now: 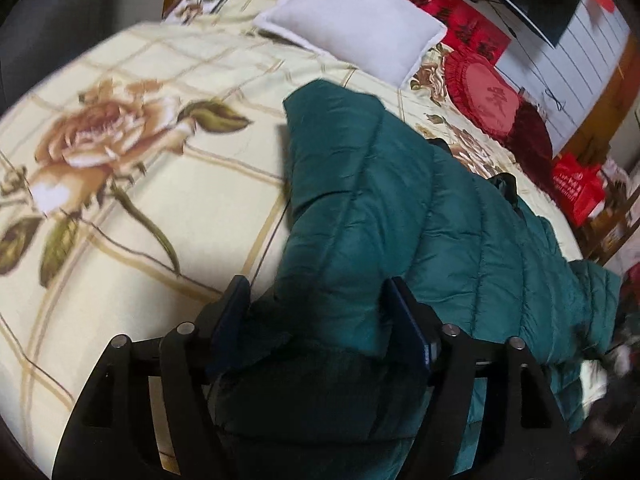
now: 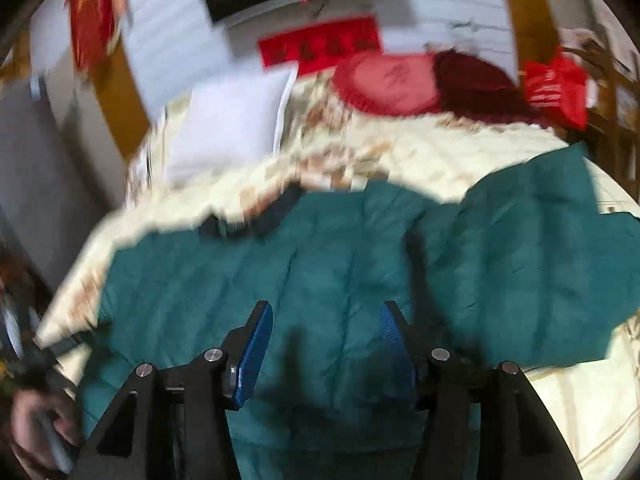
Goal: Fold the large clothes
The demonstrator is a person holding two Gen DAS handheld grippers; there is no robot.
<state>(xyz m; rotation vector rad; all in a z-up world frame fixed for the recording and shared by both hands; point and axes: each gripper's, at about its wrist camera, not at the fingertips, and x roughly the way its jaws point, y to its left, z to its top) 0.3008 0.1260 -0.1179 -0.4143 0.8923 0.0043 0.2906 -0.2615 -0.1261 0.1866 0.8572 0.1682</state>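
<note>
On bed | 1 teal jacket | left tool grasping jacket | right tool released

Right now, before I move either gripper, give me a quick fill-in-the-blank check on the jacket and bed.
1. The quilted jacket is ____ in colour.
2. A bunched part of the jacket sits between the fingers of the ____ gripper.
3. The right gripper hovers over the jacket with its fingers ____.
4. The plain pillow near the head of the bed is ____.

Missing words: teal green; left; open; white
</note>
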